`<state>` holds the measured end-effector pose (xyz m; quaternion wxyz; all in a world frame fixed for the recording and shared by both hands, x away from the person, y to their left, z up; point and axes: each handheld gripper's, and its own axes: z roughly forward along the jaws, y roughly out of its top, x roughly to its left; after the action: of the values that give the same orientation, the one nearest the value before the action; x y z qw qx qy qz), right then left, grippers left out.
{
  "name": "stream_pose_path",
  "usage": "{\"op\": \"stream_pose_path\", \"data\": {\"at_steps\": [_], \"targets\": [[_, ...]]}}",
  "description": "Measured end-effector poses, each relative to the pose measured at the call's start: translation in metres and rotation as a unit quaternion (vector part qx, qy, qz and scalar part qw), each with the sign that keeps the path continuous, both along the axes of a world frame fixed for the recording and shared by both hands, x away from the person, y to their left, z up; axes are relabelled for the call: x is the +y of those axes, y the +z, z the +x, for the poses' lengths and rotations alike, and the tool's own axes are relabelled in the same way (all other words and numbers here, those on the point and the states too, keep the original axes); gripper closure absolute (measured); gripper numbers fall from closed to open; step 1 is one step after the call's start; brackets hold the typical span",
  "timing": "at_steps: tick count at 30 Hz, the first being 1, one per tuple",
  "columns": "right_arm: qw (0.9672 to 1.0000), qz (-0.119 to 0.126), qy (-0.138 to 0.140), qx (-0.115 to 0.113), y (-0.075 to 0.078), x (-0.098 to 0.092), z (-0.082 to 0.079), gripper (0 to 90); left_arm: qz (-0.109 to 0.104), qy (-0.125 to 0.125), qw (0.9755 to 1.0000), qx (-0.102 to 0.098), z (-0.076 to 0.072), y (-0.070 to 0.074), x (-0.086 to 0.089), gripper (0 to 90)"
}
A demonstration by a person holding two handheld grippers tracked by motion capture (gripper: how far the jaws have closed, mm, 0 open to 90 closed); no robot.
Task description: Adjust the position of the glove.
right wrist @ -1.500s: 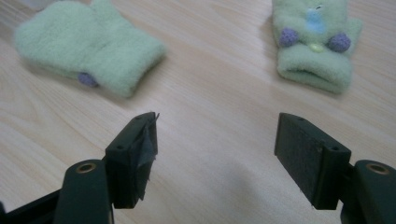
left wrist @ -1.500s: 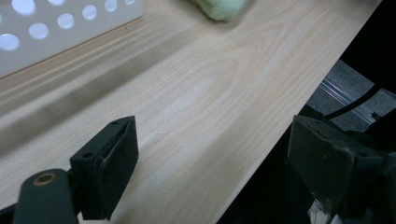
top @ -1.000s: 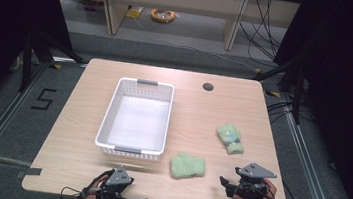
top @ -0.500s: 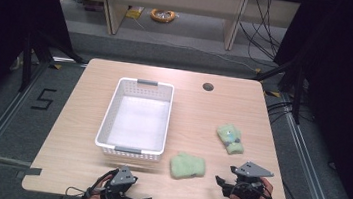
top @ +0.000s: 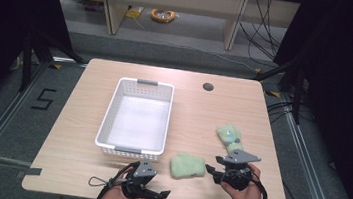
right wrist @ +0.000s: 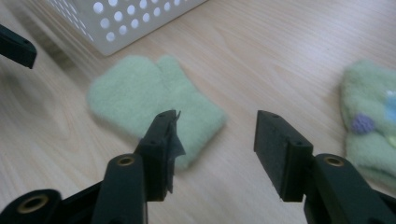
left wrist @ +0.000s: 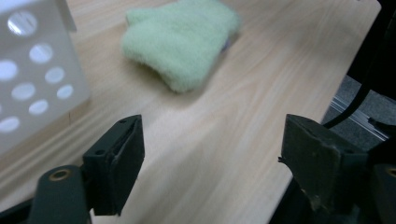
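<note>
Two hand-held grippers at the near edge of a wooden table (top: 81,169), with two green mittens and a white perforated basket (top: 137,120).

Left gripper (top: 162,194): held low over the near table edge, jaws pointing toward the person's right. Its jaws stand wide apart and have just been closing slightly, with nothing between them. In the left gripper view bare tabletop lies between the two black pads (left wrist: 122,163).

Right gripper (top: 210,170): held over the table near its front right part, jaws pointing toward the plain green mitten (top: 188,166). Its jaws stand partly open and have just been closing; in the right gripper view they hold nothing, and the pads (right wrist: 280,149) do not press on anything.

Plain green mitten: flat on the table, just ahead of the right gripper's jaws and close to its left pad in that gripper's view (right wrist: 154,105); ahead of and somewhat apart from the left gripper (left wrist: 182,42). It lies between the two grippers, near the basket's front corner.

Second mitten (top: 229,136), with small coloured dots: just beyond the right gripper, at the right edge of its view (right wrist: 369,130), untouched.

Basket: beyond the left gripper, its wall at the left of that gripper's view (left wrist: 32,79).
</note>
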<state>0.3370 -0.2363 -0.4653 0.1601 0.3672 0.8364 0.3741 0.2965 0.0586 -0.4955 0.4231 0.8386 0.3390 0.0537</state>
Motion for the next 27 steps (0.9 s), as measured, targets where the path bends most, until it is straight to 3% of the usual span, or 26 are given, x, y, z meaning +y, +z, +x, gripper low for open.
{"op": "stream_pose_path", "data": {"at_steps": [3, 4, 7, 9, 11, 12, 14, 15, 17, 19, 20, 21, 22, 26, 27], "targets": [[0.9999, -0.008, 0.011, -0.005, -0.001, 0.007, 0.011, 53.8, 0.007, 0.001, 1.0, 0.003, 0.009, -0.002, -0.01, 26.6], [0.9999, -0.005, 0.009, 0.003, -0.001, 0.009, 0.014, 54.5, -0.003, 0.005, 1.0, 0.007, 0.011, -0.003, -0.014, 27.7], [0.9997, -0.011, 0.007, 0.023, -0.004, 0.014, 0.021, 55.2, 0.01, 0.003, 0.9999, 0.002, 0.017, -0.003, -0.019, 31.3], [0.9996, -0.018, 0.014, 0.014, -0.007, 0.016, 0.027, 55.7, 0.014, 0.007, 0.9999, -0.004, 0.02, -0.004, -0.023, 32.5], [0.9995, -0.015, 0.008, 0.025, -0.008, 0.017, 0.03, 56.1, 0.015, 0.007, 0.9998, -0.006, 0.023, -0.005, -0.025, 36.8], [0.9994, -0.019, 0.008, 0.029, -0.008, 0.017, 0.032, 56.2, 0.014, 0.01, 0.9998, 0.001, 0.024, -0.006, -0.026, 37.4], [0.999, -0.02, 0.004, 0.039, -0.01, 0.018, 0.033, 56.2, 0.016, 0.007, 0.9998, 0.001, 0.025, -0.006, -0.027, 39.5], [0.9994, -0.018, 0.009, 0.028, -0.011, 0.018, 0.035, 56.2, 0.023, 0.006, 0.9997, 0.0, 0.028, -0.005, -0.028, 39.6], [0.9991, -0.021, 0.012, 0.035, -0.011, 0.019, 0.036, 56.2, 0.032, 0.001, 0.9995, -0.005, 0.03, -0.005, -0.029, 41.4], [0.9988, -0.025, 0.008, 0.041, -0.012, 0.019, 0.038, 56.2, 0.031, 0.005, 0.9995, -0.003, 0.03, -0.006, -0.032, 42.8], [0.9992, -0.017, 0.008, 0.036, -0.014, 0.02, 0.039, 56.2, 0.04, -0.001, 0.9992, -0.003, 0.03, -0.007, -0.033, 42.9], [0.9991, -0.024, 0.016, 0.032, -0.014, 0.019, 0.042, 56.2, 0.032, 0.007, 0.9995, 0.001, 0.03, -0.009, -0.035, 43.1], [0.9989, -0.021, 0.011, 0.041, -0.014, 0.02, 0.042, 56.2, 0.037, 0.011, 0.9992, 0.008, 0.031, -0.01, -0.035, 43.1], [0.9991, -0.018, 0.01, 0.037, -0.018, 0.022, 0.045, 56.1, 0.048, 0.01, 0.9988, 0.01, 0.034, -0.013, -0.036, 45.0], [0.9984, -0.023, 0.011, 0.05, -0.017, 0.023, 0.044, 56.1, 0.049, 0.01, 0.9987, 0.008, 0.034, -0.013, -0.036, 45.2]]}}
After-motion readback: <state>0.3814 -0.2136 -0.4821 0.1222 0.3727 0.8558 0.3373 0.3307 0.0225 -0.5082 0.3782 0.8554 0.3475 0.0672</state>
